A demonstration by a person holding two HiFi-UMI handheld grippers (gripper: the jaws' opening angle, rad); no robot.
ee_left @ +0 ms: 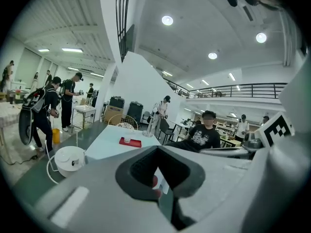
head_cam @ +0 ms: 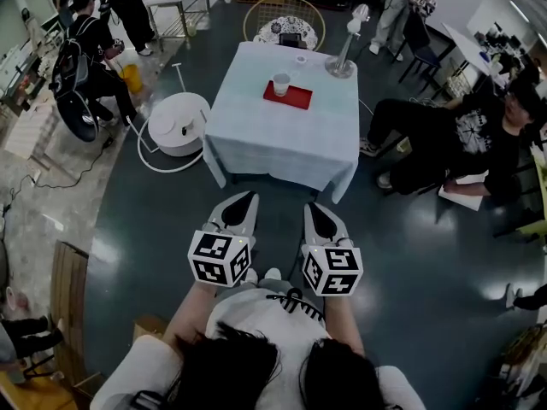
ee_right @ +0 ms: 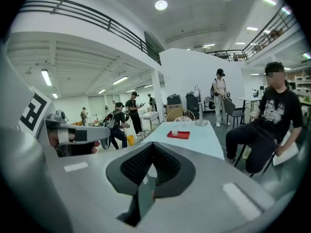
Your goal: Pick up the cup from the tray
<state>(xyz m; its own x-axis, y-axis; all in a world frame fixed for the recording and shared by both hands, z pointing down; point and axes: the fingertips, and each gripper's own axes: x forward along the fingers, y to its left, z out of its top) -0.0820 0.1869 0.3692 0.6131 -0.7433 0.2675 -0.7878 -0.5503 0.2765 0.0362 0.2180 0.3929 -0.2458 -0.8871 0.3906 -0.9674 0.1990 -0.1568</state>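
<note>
A pale cup stands upright on a red tray, on the far half of a table with a light blue cloth. Both grippers are held close to the person's body, well short of the table's near edge. My left gripper and right gripper point at the table, jaws together, nothing between them. The left gripper view has the cup and tray small and far beyond the left gripper. In the right gripper view, the cup and tray lie far past the right gripper.
A silver lamp stands at the table's far right corner. A white round appliance with a hose sits on the floor left of the table. A seated person in black is to its right. A wire chair is behind it.
</note>
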